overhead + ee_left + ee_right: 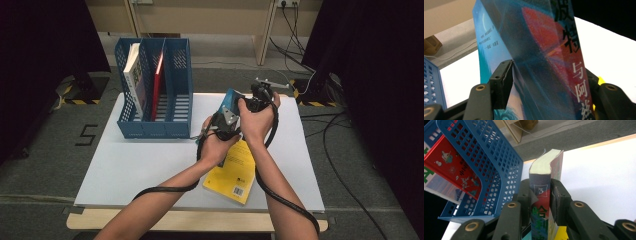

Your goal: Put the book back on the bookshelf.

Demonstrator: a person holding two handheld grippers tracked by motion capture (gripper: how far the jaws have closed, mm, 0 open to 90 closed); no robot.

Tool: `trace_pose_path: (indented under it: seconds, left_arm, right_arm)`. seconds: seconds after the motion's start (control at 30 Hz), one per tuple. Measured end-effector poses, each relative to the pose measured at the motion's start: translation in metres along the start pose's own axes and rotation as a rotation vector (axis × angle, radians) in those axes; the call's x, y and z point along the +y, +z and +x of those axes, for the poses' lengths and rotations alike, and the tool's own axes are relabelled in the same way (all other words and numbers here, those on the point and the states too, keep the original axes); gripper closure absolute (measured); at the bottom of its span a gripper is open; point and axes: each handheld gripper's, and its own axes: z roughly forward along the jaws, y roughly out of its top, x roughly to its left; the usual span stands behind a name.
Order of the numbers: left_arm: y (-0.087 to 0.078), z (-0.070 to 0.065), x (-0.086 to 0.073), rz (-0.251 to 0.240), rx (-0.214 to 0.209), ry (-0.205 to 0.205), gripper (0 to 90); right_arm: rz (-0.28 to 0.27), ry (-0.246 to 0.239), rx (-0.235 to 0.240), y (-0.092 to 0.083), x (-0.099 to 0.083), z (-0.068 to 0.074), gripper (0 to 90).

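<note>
A thick blue book is held off the white table between both hands, just right of the blue file rack. In the right gripper view my right gripper is shut on the blue book near its spine end, a pad pressing on each cover. In the left gripper view the blue book stands between the jaws of my left gripper. Its left pad lies against the cover, and the other jaw is partly hidden behind the spine. In the high view the left gripper and the right gripper sit close together.
A yellow book lies flat on the table under my forearms. The rack holds a white book in its left slot and a red book in the middle one. Cables trail across the floor at the right.
</note>
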Motion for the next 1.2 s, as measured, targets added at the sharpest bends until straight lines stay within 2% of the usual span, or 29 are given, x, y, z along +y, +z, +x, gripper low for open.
trace_pose_path:
  seconds: [0.07, 0.17, 0.27, 0.43, 0.57, 0.63, 0.77, 0.87, 0.93, 0.97, 1.03, 1.1, 1.2]
  left_arm:
    - [-0.002, 0.0, 0.0, 0.013, 0.006, -0.003, 42.2]
    - [-0.005, 0.001, -0.001, 0.026, 0.002, -0.056, 45.0]
    - [-0.009, 0.002, -0.005, 0.029, 0.007, -0.068, 49.0]
    - [-0.016, 0.005, -0.008, 0.034, 0.015, -0.05, 55.2]
    - [-0.019, 0.008, -0.01, 0.037, 0.036, -0.011, 66.0]
    - [-0.019, 0.01, -0.013, 0.038, 0.023, -0.047, 68.8]
    - [-0.023, 0.018, -0.017, 0.004, 0.004, -0.094, 71.7]
    - [-0.026, 0.027, -0.017, -0.005, -0.031, -0.124, 73.6]
    - [-0.029, 0.03, -0.019, -0.008, -0.052, -0.113, 74.4]
    - [-0.03, 0.03, -0.019, -0.01, -0.052, -0.104, 74.6]
    - [-0.035, 0.031, -0.022, -0.025, -0.056, -0.09, 74.8]
    - [-0.038, 0.033, -0.024, -0.036, -0.059, -0.097, 74.8]
    - [-0.044, 0.04, -0.026, -0.043, -0.065, -0.095, 74.8]
  right_arm:
    - [-0.003, -0.013, -0.002, 0.0, -0.001, 0.002, 72.8]
    - [-0.004, -0.03, 0.006, -0.002, -0.003, 0.006, 72.3]
    - [0.003, -0.04, 0.013, -0.003, -0.005, 0.01, 71.8]
    - [0.019, -0.058, 0.027, -0.004, -0.007, 0.017, 70.0]
    - [0.04, -0.038, 0.046, -0.002, -0.006, 0.02, 67.1]
    - [0.039, -0.043, 0.047, -0.002, -0.006, 0.023, 68.2]
    - [0.048, -0.043, 0.067, 0.0, -0.005, 0.025, 66.4]
    - [-0.002, -0.07, 0.12, -0.008, -0.003, 0.025, 62.5]
    - [-0.04, -0.086, 0.162, -0.017, 0.0, 0.026, 57.7]
    - [-0.066, -0.101, 0.168, -0.023, 0.002, 0.025, 55.7]
    - [-0.095, -0.109, 0.164, -0.03, 0.004, 0.022, 53.8]
    - [-0.117, -0.116, 0.157, -0.037, 0.006, 0.015, 51.0]
    - [-0.12, -0.116, 0.13, -0.042, 0.007, 0.0, 50.6]
